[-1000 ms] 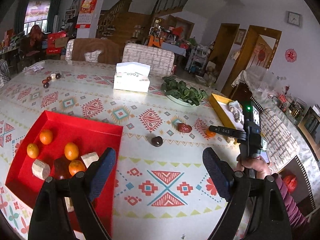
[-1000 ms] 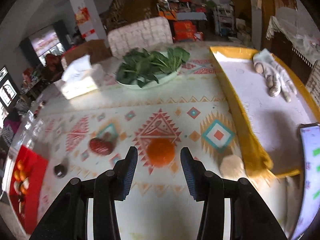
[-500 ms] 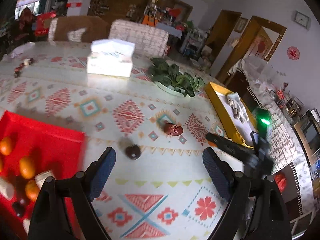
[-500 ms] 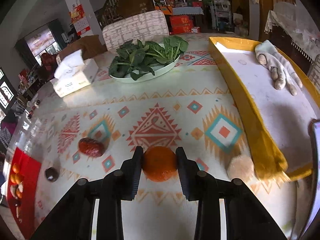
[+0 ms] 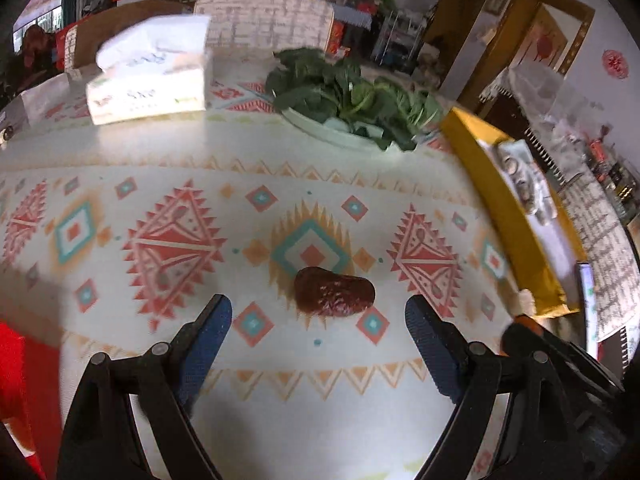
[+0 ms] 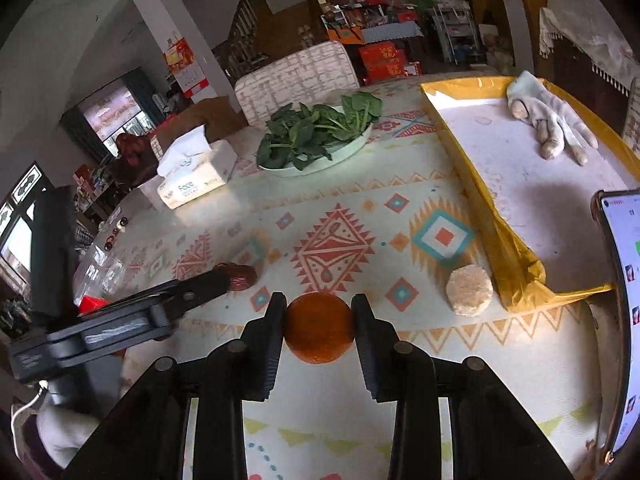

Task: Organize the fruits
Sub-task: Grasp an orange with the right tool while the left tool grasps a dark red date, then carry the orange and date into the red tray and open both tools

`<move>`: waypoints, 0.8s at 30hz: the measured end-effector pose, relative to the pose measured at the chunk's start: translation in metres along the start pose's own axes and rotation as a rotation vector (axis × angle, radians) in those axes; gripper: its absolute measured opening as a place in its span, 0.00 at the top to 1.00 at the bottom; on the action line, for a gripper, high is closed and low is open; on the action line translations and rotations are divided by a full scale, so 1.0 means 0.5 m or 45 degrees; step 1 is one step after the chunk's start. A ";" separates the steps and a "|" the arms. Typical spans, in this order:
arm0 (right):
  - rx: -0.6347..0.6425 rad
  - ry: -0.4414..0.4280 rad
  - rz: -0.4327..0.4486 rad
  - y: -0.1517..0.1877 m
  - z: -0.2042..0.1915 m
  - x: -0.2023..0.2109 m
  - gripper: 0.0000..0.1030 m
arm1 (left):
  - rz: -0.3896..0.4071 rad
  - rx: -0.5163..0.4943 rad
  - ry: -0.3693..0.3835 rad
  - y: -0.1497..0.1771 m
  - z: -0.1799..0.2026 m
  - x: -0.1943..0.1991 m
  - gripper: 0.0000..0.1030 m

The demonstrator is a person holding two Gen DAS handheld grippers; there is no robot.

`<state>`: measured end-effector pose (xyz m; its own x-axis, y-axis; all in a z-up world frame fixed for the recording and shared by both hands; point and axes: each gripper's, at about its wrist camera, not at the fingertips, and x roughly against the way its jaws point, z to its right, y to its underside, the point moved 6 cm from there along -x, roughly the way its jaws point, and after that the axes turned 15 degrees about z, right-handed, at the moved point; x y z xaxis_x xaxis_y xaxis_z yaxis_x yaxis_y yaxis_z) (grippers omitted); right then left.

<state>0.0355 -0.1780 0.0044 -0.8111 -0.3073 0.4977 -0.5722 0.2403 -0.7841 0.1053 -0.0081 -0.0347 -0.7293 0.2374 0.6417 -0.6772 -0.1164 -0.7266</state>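
In the right wrist view my right gripper (image 6: 319, 322) is shut on a small orange (image 6: 319, 328), both pads pressing its sides just above the patterned tablecloth. A wrinkled dark red date (image 5: 334, 291) lies on the cloth in the left wrist view, just ahead of my left gripper (image 5: 319, 338), which stands open with the date in front of the gap between its fingers. The same date (image 6: 241, 276) shows at the left of the right wrist view, partly behind the left gripper's finger. A corner of the red tray (image 5: 16, 364) shows at the far left.
A plate of green leaves (image 5: 352, 98) and a tissue box (image 5: 148, 80) stand at the back. A yellow-rimmed tray (image 6: 516, 256) with a glove (image 6: 548, 120) lies at the right, a pale round cake (image 6: 469, 290) beside its corner. A phone (image 6: 624, 304) stands at the far right.
My right gripper has closed on the orange. My left gripper has swung right, away from the red tray, past the dark round fruit, and come down close to the date.
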 end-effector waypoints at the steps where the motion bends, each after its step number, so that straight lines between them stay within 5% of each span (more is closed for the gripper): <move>1: -0.017 -0.007 -0.002 -0.002 0.004 0.001 0.64 | 0.002 -0.017 -0.010 0.001 0.006 -0.008 0.15; 4: -0.047 -0.012 0.006 -0.009 0.012 0.005 0.64 | 0.003 -0.125 -0.061 0.003 0.024 -0.018 0.18; 6: -0.055 -0.007 0.013 -0.012 0.015 0.008 0.64 | 0.029 -0.221 -0.140 0.005 0.030 -0.016 0.57; 14: -0.058 0.005 0.010 -0.008 0.017 0.005 0.64 | 0.089 -0.156 -0.107 0.002 0.004 0.051 0.57; 24: -0.121 -0.172 -0.001 -0.001 -0.010 0.008 0.64 | 0.298 0.065 -0.075 0.021 -0.139 0.310 0.57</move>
<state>0.0318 -0.1749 0.0087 -0.7906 -0.4270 0.4389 -0.5869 0.3241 -0.7419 -0.0078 0.0946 0.0400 -0.8705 0.1420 0.4713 -0.4917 -0.2107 -0.8449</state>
